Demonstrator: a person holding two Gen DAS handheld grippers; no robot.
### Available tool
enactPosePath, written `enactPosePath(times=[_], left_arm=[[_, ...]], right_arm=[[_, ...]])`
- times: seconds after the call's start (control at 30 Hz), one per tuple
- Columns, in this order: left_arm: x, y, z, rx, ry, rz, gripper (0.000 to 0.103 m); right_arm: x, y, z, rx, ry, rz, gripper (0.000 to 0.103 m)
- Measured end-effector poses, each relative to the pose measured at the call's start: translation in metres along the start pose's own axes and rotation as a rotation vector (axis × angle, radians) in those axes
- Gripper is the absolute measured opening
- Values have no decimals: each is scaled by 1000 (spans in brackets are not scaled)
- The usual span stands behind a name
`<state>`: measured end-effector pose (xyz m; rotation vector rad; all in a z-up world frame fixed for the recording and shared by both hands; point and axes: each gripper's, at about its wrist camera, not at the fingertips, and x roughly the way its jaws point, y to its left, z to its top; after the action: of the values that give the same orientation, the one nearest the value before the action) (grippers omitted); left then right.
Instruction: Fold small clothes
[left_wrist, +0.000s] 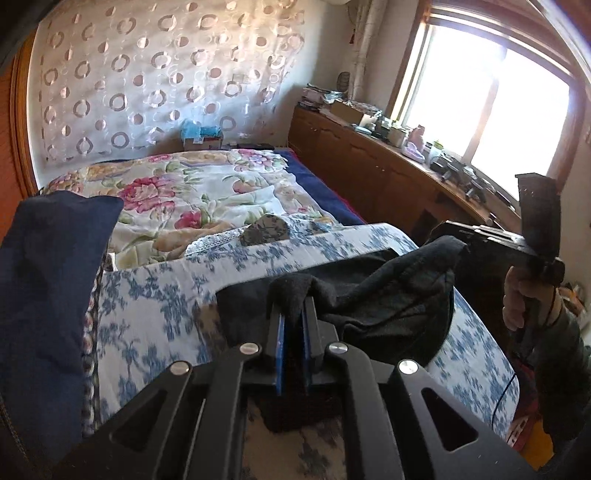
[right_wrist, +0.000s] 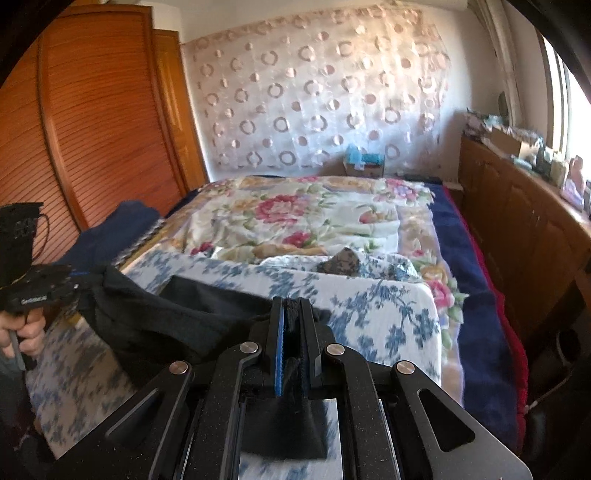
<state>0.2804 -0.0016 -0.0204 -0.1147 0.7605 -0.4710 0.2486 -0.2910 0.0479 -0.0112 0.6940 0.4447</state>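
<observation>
Two narrow grips, the left gripper (left_wrist: 291, 325) and right gripper (right_wrist: 291, 328) each pinching an edge of the small black fleece garment (left_wrist: 388, 291), hold it above the blue-floral bedsheet (left_wrist: 155, 295), where uneven tension could probably pull one thin edge free.

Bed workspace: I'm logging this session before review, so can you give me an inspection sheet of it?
Surface: bed with a blue-flowered white cover in front, a pink-flowered quilt behind.
Job's things: black garment held up over the cover between both tools.
Clutter: small dark grey cloth on the bed; navy cloth at its left edge.
Grippers: left gripper shut on a garment corner; right gripper shut on the other end.
Cables: thin blue cable beside the bed.
Surroundings: wooden cabinet with clutter under a bright window; slatted wardrobe; circle-patterned curtain.
</observation>
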Motion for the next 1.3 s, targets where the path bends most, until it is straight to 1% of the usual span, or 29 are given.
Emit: enactPosePath(times=[0.1,0.13,0.17,0.2,0.23,0.27,0.3,0.37,0.4,0.47,0.5,0.57,0.6,0.7,0.77,0.8,0.87,0.93,1.03,1.07,1.1,1.13,1.17,1.2,1.3], left_arm=[[9,10,7,-17,1,-3,10],[10,12,9,-20,2,0,15],[10,14,10,-21,-5,10,25],[8,16,12,-20,-13,24,27],[6,16,12,-18,-22,27,28],[2,18,13,-19,-31,27,32],[-1,19,12,-26,-42,26,33],[-4,21,8,-36,-40,26,33],[-3,21,3,-38,-28,30,33],[4,20,-7,-38,7,38,33],[11,19,-14,-30,33,40,33],[19,17,-19,-20,60,51,33],[25,16,-23,-20,74,57,33],[35,13,-25,-21,90,39,33],[40,11,-22,-16,94,38,33],[44,11,-19,-20,93,39,33],[53,11,-12,-30,99,45,33],[64,12,-1,-26,94,54,33],[75,15,14,-24,56,88,33],[78,19,18,-25,42,127,33],[82,24,22,-30,38,180,33],[86,30,23,-42,45,211,33],[89,36,24,-55,53,223,33],[91,41,23,-71,64,216,33],[85,46,20,-78,55,212,33]], right_arm=[[23,-9,6,7,29,3,4],[32,-11,7,10,45,1,4],[42,-15,7,13,67,-2,4],[49,-17,7,14,81,-2,4],[55,-18,6,11,94,-5,4],[61,-19,4,10,110,-5,5],[66,-20,2,11,123,-6,5],[71,-20,1,3,135,-22,5],[72,-21,0,-4,137,-48,5],[72,-25,1,10,130,-84,15],[68,-27,3,19,117,-101,19],[63,-29,5,24,99,-135,44],[57,-30,5,22,84,-142,45],[46,-29,7,8,69,-115,47],[38,-26,5,-9,61,-108,55],[32,-25,2,-19,56,-97,57],[28,-24,-2,-36,55,-75,66],[31,-22,-6,-58,74,-58,69],[46,-22,-12,-70,113,-30,69],[52,-24,-13,-62,125,-14,69],[58,-27,-13,-51,134,6,69],[64,-29,-13,-39,139,16,69],[72,-31,-11,-31,149,30,69],[78,-33,-10,-31,156,43,69],[93,-41,-9,-2,181,78,69]])
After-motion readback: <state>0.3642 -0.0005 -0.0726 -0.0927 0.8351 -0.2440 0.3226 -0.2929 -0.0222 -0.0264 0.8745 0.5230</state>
